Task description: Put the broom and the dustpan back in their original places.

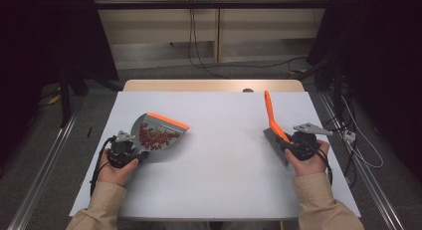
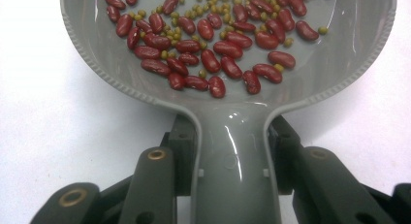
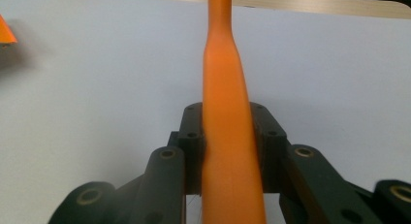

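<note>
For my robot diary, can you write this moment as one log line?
left gripper: shut on dustpan | dustpan: full of beans | right gripper: shut on brush

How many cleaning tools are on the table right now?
2: a dustpan holding beans at the left, gripped by the left hand-held gripper, and a brush at the right, in the right one.

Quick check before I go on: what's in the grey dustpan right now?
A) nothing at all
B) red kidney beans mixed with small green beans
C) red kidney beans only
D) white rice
B: the left gripper view shows the dustpan holding red kidney beans with small green beans scattered among them.
</note>
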